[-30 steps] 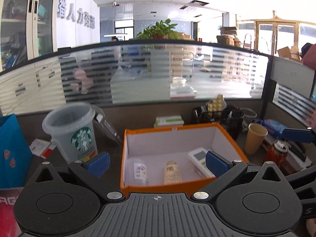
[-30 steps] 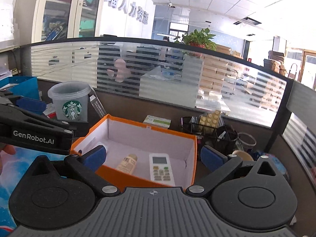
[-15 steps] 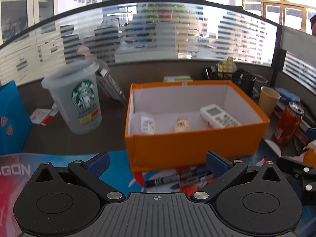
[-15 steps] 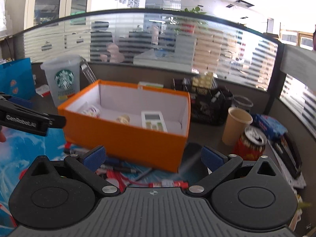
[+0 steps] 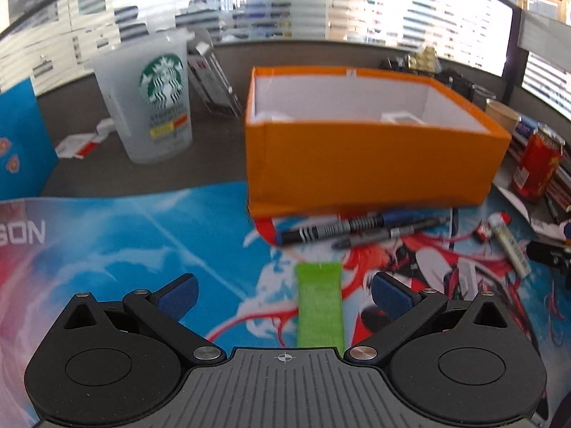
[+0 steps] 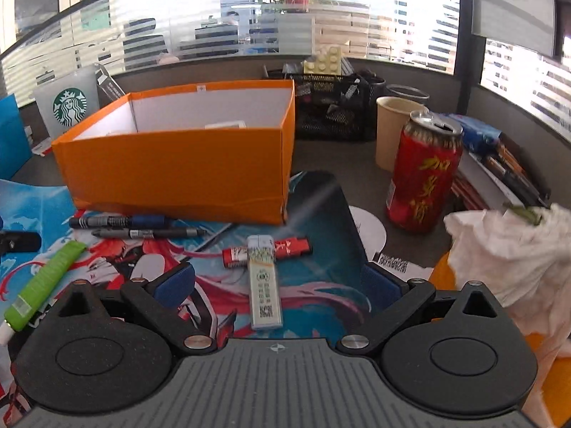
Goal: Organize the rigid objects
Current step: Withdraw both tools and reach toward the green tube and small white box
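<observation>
Both grippers are dipping lower toward the mat than a moment ago; the left gripper [image 5: 283,294] is hanging wide open over a green tube [image 5: 319,308]; the right gripper [image 6: 278,281] is gaping wide around a white case [image 6: 263,283]; the orange box [image 6: 178,164] is sitting at the mat's [image 5: 142,235] far edge, pens [image 5: 360,230] lying just before it.

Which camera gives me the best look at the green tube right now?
The right wrist view: the green tube lies there whole, cap to crimped end, on the mat. In the left wrist view the tube sits between the open fingers, its near end hidden behind the left hand-held gripper.
</observation>
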